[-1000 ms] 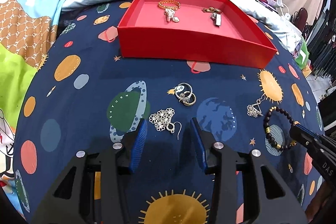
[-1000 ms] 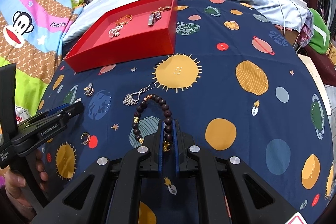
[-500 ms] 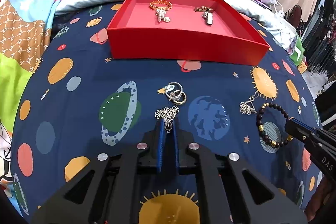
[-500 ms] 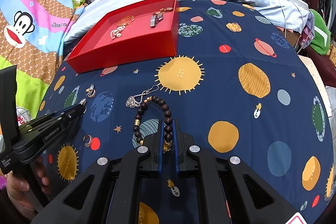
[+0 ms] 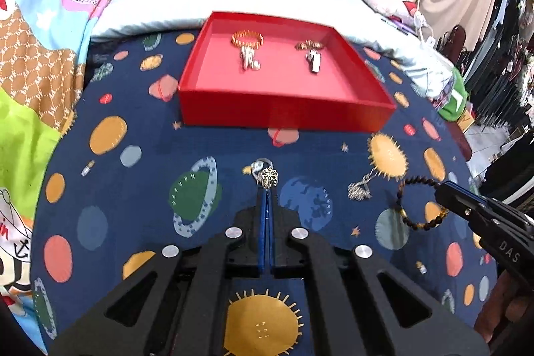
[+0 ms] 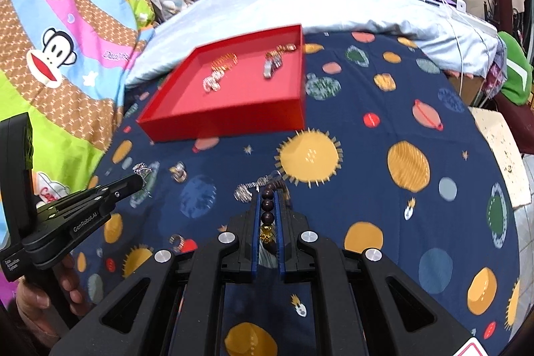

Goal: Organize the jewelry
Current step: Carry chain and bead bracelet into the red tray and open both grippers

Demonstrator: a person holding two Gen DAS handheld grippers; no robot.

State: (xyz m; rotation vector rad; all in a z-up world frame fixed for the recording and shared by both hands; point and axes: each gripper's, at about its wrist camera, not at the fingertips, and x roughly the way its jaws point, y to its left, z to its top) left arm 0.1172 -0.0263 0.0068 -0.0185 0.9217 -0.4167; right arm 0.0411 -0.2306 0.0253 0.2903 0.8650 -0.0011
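— What's different on the left?
— The left gripper (image 5: 267,189) jaws just closed on the flower earring (image 5: 269,176), lifting it off the bed.
— And the right?
— The bead bracelet (image 6: 268,212) is raised too.

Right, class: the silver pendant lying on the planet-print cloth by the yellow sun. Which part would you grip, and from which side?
Probably the bunched body of the silver pendant, not the thin chain trailing toward the sun print. It lies flat on the soft cloth, so come from above, fingers straddling the body and pinching slightly into the fabric.
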